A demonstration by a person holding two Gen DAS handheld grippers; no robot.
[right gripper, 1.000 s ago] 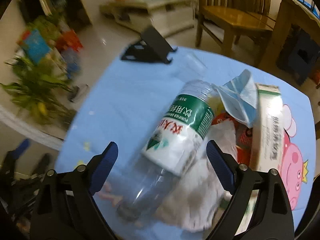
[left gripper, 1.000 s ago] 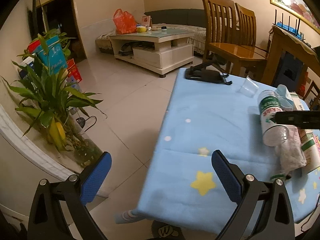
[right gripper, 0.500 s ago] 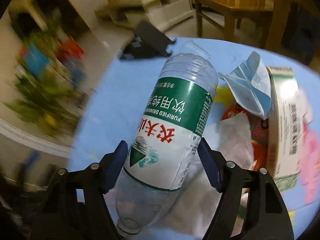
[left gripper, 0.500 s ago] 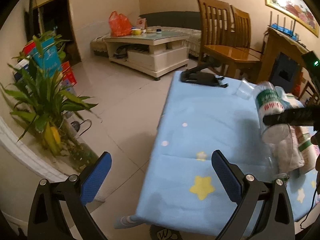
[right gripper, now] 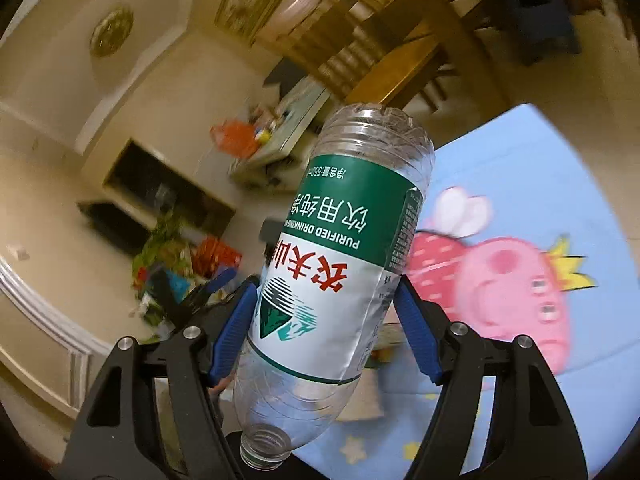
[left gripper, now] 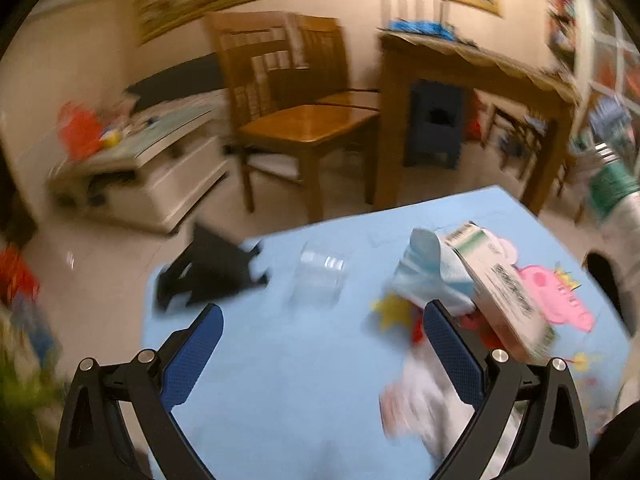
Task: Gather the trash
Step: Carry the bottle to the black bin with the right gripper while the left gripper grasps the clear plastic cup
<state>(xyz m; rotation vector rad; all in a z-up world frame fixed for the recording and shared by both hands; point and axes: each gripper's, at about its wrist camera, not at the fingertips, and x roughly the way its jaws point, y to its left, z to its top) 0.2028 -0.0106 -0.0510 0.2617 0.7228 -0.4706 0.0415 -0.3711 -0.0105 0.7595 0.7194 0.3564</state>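
Observation:
My right gripper (right gripper: pixel 326 328) is shut on an empty clear plastic bottle (right gripper: pixel 344 256) with a green and white label, held in the air above the blue tablecloth (right gripper: pixel 532 184), neck towards the camera. The bottle also shows at the right edge of the left wrist view (left gripper: pixel 612 192). My left gripper (left gripper: pixel 320 344) is open and empty above the blue table (left gripper: pixel 280 360). Ahead of it lie a clear plastic cup (left gripper: pixel 318 280), a blue face mask (left gripper: pixel 428 276), a white and green carton (left gripper: pixel 500 292) and a crumpled white tissue (left gripper: pixel 424 400).
A black phone stand (left gripper: pixel 208 268) sits at the table's far left corner. Wooden chairs (left gripper: pixel 296 120) and a wooden desk (left gripper: pixel 472 76) stand beyond the table. A white coffee table (left gripper: pixel 136 172) stands at the left. Potted plants (right gripper: pixel 168 256) stand on the floor.
My right gripper has lifted the bottle off the table and tilted upward. My left gripper has swung right, over the table towards the trash pile.

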